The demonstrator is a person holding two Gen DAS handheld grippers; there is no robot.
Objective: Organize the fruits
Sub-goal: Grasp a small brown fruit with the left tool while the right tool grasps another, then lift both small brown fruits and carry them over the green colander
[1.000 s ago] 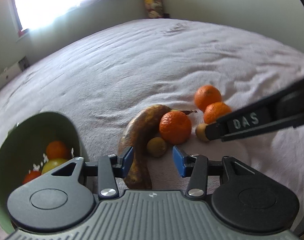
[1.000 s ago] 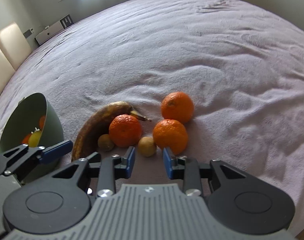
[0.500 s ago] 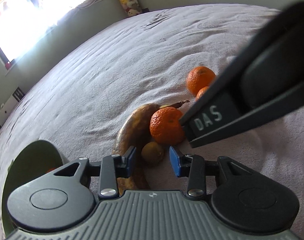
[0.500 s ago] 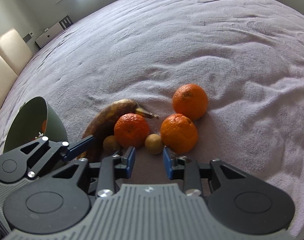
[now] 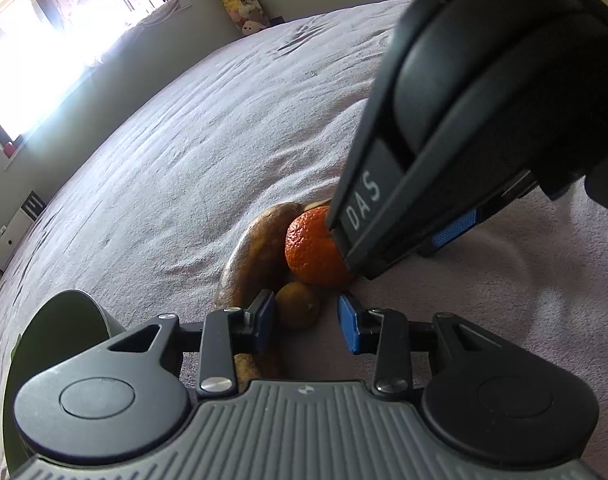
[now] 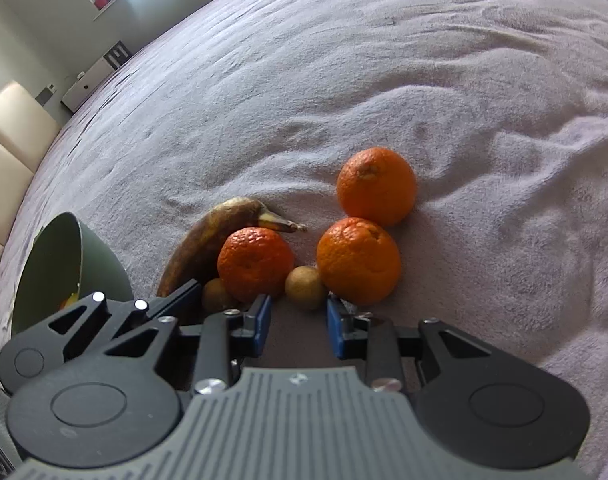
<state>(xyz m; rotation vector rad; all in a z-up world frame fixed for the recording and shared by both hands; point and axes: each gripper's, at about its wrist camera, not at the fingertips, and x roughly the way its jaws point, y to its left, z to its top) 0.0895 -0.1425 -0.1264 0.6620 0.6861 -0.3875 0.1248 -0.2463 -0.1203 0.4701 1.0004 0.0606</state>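
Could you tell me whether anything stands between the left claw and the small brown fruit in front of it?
Nothing visible does. The left claw is open with the small brown fruit right at its tips. The banana lies just to the left and an orange just behind it.

Bowl (image 6: 99, 256) left of banana (image 6: 207, 240), oranges (image 6: 358, 260)

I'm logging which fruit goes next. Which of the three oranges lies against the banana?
The leftmost orange, set against the inner curve of the browned banana. The other two oranges lie further right, clear of the banana.
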